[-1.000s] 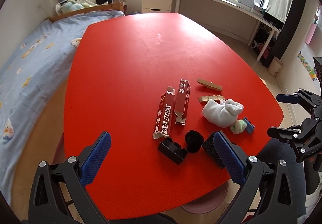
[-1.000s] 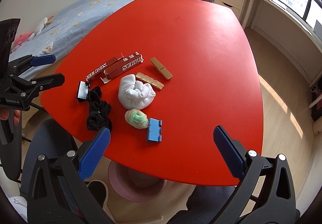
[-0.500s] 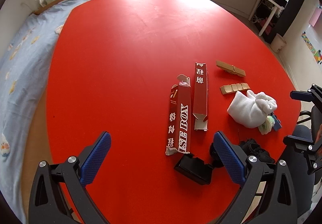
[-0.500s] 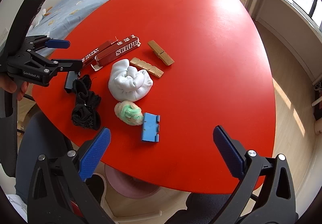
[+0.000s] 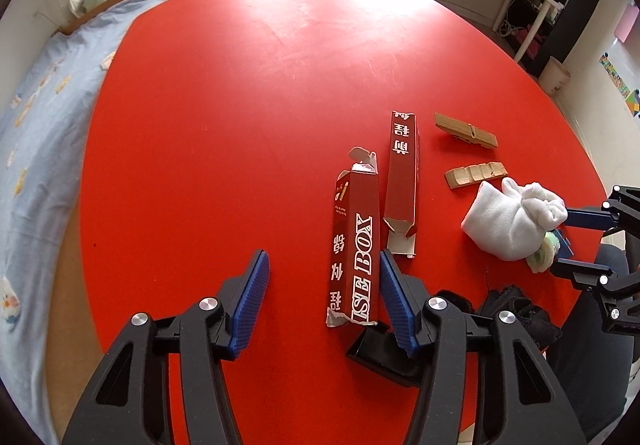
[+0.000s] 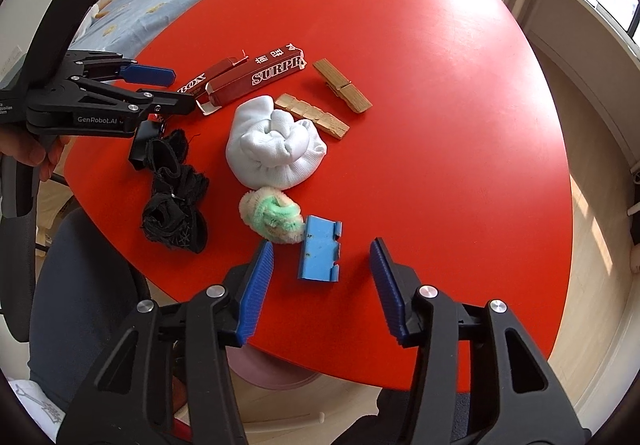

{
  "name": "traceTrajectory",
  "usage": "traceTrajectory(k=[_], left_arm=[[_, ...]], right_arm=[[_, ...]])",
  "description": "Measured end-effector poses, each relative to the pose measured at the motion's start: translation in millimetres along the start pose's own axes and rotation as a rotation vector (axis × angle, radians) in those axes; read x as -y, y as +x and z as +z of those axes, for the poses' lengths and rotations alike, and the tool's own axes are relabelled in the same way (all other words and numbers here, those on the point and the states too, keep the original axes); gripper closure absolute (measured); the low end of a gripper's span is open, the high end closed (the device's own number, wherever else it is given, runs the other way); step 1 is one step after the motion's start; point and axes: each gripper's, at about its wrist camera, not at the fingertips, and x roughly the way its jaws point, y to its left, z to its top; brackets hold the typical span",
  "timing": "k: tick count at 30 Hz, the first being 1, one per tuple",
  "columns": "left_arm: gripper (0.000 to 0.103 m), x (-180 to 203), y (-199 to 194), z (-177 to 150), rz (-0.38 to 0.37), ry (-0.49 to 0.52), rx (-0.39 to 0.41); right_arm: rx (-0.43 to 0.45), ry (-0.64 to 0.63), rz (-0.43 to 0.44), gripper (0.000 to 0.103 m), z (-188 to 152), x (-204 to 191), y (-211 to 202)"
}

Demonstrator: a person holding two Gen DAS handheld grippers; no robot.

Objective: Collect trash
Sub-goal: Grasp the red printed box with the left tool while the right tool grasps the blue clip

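Left wrist view: you've brought your left gripper [image 5: 322, 299] down to the table [image 5: 240, 105] edge, fingers open and narrower than a second ago, its right finger beside the torn red carton [image 5: 354, 249] reading "ISE BOX".

Right wrist view: your right gripper [image 6: 320, 285], open, now brackets the blue clip [image 6: 320, 254]; the second carton [image 6: 260, 79] reads "SURPR".

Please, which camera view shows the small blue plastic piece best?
The right wrist view: the blue plastic piece lies whole on the red table, just ahead of the open right gripper. In the left wrist view only a sliver shows, behind the white sock bundle.
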Motion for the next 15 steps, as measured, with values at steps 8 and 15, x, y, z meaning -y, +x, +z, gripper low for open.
traceTrajectory(k=[8, 15], left_arm=[[0.089, 1.7, -2.3, -0.7, 0.009, -0.002, 0.011], [0.089, 0.7, -9.9, -6.9, 0.013, -0.027, 0.036]], right_arm=[[0.007, 0.002, -0.013, 0.082, -0.8, 3.0, -1.7], [0.022, 0.017, -0.024, 0.084, -3.5, 6.8, -9.0]])
